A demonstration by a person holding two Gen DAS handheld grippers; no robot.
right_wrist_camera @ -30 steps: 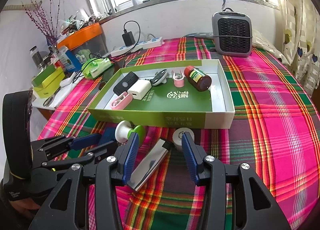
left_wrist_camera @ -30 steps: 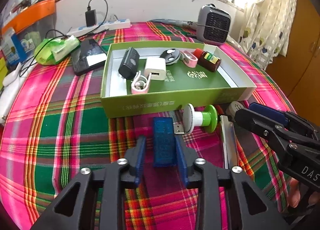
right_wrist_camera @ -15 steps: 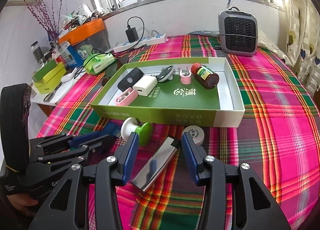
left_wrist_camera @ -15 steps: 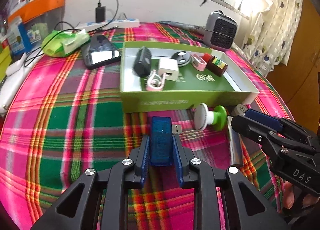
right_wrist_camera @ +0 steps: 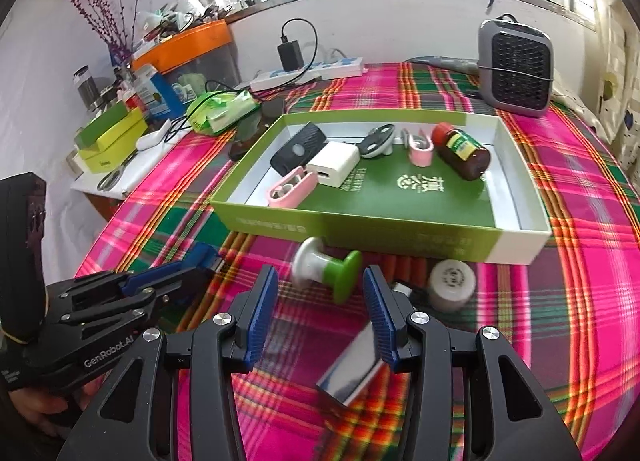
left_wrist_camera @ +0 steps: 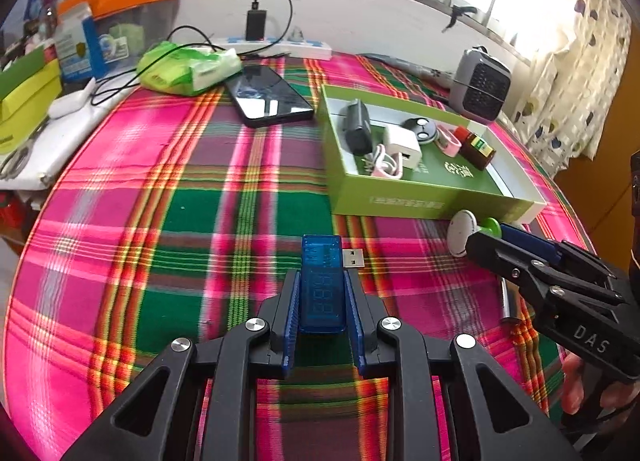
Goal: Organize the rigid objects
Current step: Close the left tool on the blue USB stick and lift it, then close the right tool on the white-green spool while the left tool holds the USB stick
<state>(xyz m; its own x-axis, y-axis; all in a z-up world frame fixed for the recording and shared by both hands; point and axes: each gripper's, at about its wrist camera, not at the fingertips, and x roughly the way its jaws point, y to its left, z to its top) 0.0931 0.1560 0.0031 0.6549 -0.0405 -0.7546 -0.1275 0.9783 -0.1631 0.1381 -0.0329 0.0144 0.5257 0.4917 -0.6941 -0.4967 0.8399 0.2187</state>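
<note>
My left gripper [left_wrist_camera: 321, 275] is shut on a blue see-through USB tester [left_wrist_camera: 322, 289], whose metal plug sticks out to the right over the plaid cloth. The right wrist view shows this gripper [right_wrist_camera: 192, 261] at the left with the tester [right_wrist_camera: 204, 253] in its tips. My right gripper [right_wrist_camera: 319, 281] stands open over a white-and-green spool [right_wrist_camera: 324, 269], its pads apart from it. A shiny flat metal piece [right_wrist_camera: 352, 365] lies under its right finger, and a small round tin [right_wrist_camera: 452, 281] is beside that. Behind stands the green box [right_wrist_camera: 360, 229] with a charger, cases and a brown bottle.
A black phone [left_wrist_camera: 268, 97] and a green tissue pack [left_wrist_camera: 188, 69] lie at the far left of the cloth. A grey heater [right_wrist_camera: 516, 65] and a power strip [right_wrist_camera: 312, 69] stand by the wall. A white side shelf [right_wrist_camera: 132, 177] holds boxes and scissors.
The left jaws have closed on the blue USB tester, and that gripper has swung left across the cloth. The right gripper has slid forward from the metal piece toward the spool.
</note>
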